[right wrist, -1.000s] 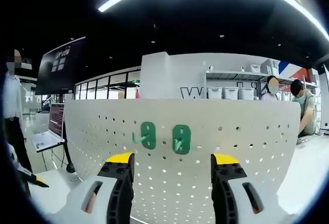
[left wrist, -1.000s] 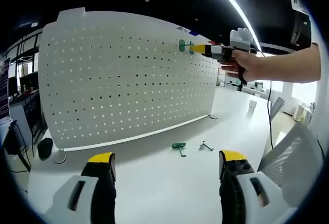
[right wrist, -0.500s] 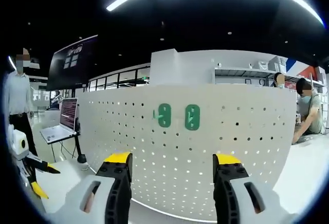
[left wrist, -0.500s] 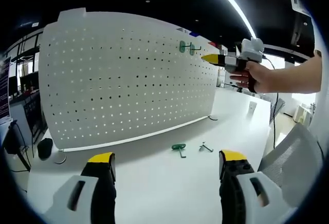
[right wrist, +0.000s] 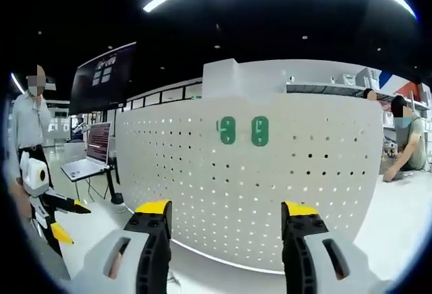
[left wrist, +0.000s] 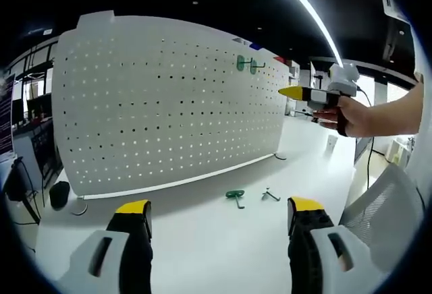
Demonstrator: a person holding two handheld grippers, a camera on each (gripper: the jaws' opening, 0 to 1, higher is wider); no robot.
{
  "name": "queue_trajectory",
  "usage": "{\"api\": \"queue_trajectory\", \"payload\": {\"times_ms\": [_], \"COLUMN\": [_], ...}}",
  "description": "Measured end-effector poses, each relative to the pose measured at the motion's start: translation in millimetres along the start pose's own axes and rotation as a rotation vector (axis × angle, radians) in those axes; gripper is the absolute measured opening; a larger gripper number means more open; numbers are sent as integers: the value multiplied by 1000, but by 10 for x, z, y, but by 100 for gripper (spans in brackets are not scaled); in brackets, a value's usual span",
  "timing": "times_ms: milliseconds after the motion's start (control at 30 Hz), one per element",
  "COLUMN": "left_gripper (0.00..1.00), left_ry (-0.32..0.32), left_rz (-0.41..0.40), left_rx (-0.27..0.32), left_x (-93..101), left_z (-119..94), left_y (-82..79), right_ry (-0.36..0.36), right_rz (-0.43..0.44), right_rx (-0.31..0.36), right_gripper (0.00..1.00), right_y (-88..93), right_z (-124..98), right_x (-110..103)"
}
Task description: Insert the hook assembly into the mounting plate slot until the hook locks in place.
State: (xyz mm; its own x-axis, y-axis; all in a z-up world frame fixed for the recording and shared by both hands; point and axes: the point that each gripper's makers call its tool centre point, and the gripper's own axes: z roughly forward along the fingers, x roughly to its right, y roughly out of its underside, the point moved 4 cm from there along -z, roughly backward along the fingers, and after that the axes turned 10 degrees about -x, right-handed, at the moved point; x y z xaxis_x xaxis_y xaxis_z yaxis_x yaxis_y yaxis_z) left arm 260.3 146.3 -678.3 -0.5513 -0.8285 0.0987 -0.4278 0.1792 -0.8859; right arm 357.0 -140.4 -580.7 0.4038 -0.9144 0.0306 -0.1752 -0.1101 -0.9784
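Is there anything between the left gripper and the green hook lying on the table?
Nothing visible. The left gripper is open, and bare white table runs from it to the green hook; a small metal hook lies beside, off the path.

The right claw [left wrist: 287, 92] has backed away from the pegboard [left wrist: 162, 98].

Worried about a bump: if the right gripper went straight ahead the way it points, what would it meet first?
Probably the white pegboard, below the two green hooks mounted on it. Nothing lies between its open fingers and the board, though depth is unclear.
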Motion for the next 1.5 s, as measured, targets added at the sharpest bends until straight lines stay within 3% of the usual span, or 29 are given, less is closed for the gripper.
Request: {"api": "queue_trajectory", "payload": {"times_ms": [667,1500], "left_gripper": [85,85], "left_ry": [5,10], "left_rz": [3,3], "left_rx": [1,0], "left_x": [20,24], "left_z": [0,-8], "left_y": [-1,-7], "right_ry": [-16,-67], "right_rz": [4,15], "right_rx": [-86,-221], "right_gripper": [66,66], "right_y": [448,949], "right_z": [-384,-704], "right_x": [-44,-128]}}
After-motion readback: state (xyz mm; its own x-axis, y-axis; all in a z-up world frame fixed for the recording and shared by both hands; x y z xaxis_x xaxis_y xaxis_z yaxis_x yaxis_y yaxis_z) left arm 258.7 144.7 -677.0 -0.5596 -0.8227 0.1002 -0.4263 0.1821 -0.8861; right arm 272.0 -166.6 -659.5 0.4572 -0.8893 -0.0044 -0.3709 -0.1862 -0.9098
